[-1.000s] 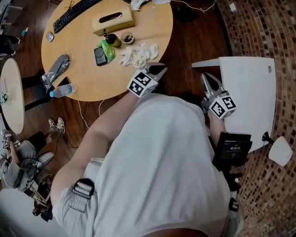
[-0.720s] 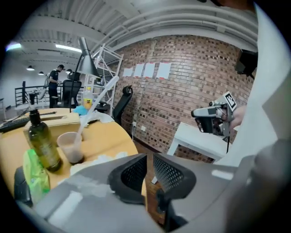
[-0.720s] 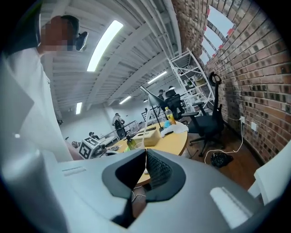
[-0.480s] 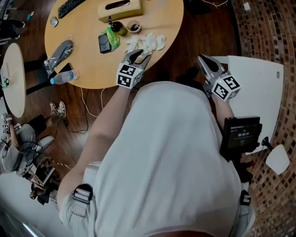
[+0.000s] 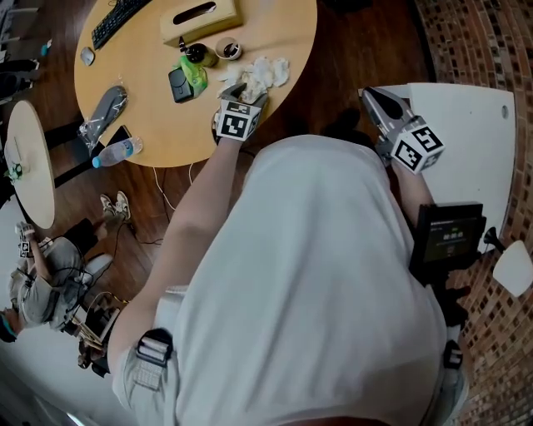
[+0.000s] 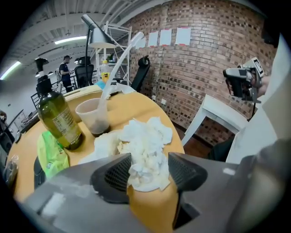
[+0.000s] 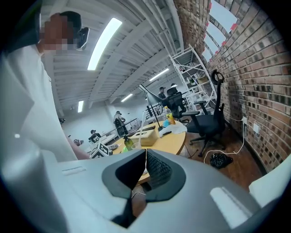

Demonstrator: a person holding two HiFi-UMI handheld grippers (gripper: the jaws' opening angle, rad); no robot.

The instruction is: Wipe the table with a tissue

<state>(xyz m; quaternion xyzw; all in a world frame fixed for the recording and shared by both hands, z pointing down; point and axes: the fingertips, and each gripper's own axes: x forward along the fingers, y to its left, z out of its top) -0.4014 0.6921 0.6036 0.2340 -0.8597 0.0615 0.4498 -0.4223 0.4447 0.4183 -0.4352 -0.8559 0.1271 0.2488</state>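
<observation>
A crumpled pile of white tissue (image 5: pixel 263 73) lies near the right edge of the round wooden table (image 5: pixel 150 125). My left gripper (image 5: pixel 242 90) points steeply down at the pile's near side. In the left gripper view its jaws are opening, and the tissue (image 6: pixel 146 148) lies on the table (image 6: pixel 150 207) between the pads without being squeezed. My right gripper (image 5: pixel 375 98) hangs off to the right, away from the round table and over the edge of a white table (image 5: pixel 466 141). In the right gripper view its jaws (image 7: pixel 145 168) are closed together with nothing in them.
Behind the tissue stand a green bottle (image 6: pixel 57 118) and a plastic cup (image 6: pixel 93 116) holding a spoon. A tissue box (image 5: pixel 193 18), phone (image 5: pixel 179 83), green packet (image 5: pixel 196 73), water bottle (image 5: pixel 115 151) and keyboard (image 5: pixel 121 21) also lie on the table. A small white round table (image 5: pixel 29 166) stands at the left.
My left gripper has moved forward and down over the table to the tissue pile, and its jaws have gone from shut to wide apart. The right gripper has drifted slightly.
</observation>
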